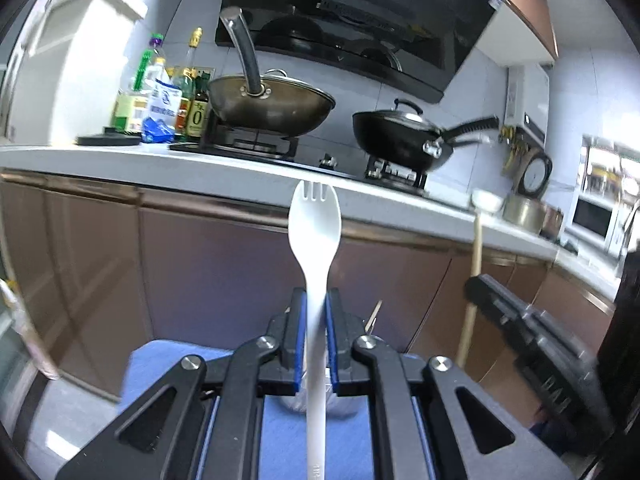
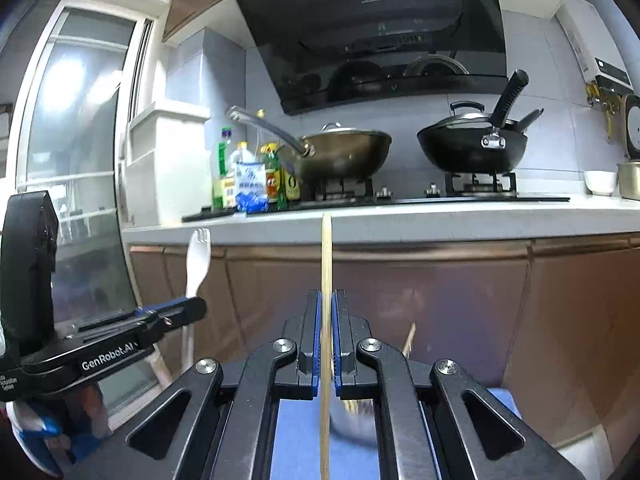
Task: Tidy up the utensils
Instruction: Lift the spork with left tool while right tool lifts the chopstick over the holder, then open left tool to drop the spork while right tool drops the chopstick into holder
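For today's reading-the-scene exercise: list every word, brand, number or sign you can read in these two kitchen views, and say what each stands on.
"GenRobot.AI": white lettering on the side of the left gripper, seen from the right wrist view.
"0": large figure on the dark bottle label beside the stove.
Blue-and-white bag: print too blurred.
Range hood: logo too small.
Other bottle labels: unreadable.

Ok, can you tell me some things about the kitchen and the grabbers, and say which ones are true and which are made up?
1. The left hand-held gripper holds a white spork. True.
2. The right hand-held gripper is wide open and empty. False: it is shut on a thin wooden stick.
3. Two pans sit on the stove. True: a brownish wok and a black pan.
4. The spork's prongs point down at the floor. False: they point up.
5. The bottles stand to the right of the black pan. False: they stand left of the wok.
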A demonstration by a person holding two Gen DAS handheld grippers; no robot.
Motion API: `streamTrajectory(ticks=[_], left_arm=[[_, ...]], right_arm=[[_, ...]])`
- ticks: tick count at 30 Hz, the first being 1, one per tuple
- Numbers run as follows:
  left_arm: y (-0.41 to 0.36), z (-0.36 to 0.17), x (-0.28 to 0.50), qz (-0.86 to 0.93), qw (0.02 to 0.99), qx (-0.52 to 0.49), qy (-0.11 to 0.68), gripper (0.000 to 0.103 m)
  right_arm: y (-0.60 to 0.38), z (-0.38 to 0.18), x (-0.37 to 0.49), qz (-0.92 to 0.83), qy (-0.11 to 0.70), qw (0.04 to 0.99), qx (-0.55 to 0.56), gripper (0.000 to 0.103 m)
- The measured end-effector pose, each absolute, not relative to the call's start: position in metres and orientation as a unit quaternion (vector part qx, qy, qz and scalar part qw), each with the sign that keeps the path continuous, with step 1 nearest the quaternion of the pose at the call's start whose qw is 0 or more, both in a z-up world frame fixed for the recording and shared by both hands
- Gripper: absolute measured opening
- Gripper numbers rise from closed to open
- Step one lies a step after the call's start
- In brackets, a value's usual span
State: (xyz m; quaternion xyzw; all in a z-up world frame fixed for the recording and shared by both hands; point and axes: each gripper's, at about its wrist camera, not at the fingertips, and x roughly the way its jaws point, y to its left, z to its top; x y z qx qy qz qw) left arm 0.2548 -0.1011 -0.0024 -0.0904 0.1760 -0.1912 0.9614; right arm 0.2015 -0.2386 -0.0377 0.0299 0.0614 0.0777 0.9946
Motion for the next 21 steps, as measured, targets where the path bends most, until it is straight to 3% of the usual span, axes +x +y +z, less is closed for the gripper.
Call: streamTrajectory(ticks=[11,21], left_arm=[[-0.139,-0.025,0.349,-0.174,0.966,-0.148,0.117,0.009],[-0.164,-0.083,0.402,-0.159,0.964,-0.159,0.143,0.009]], right_arm=[[-0.272,-0.061,0.292,0.048,-0.002,0.996,0.077,0.005],[-0.285,-0.099,0.339,0.012,-0.012,0.997,0.077,0.005]])
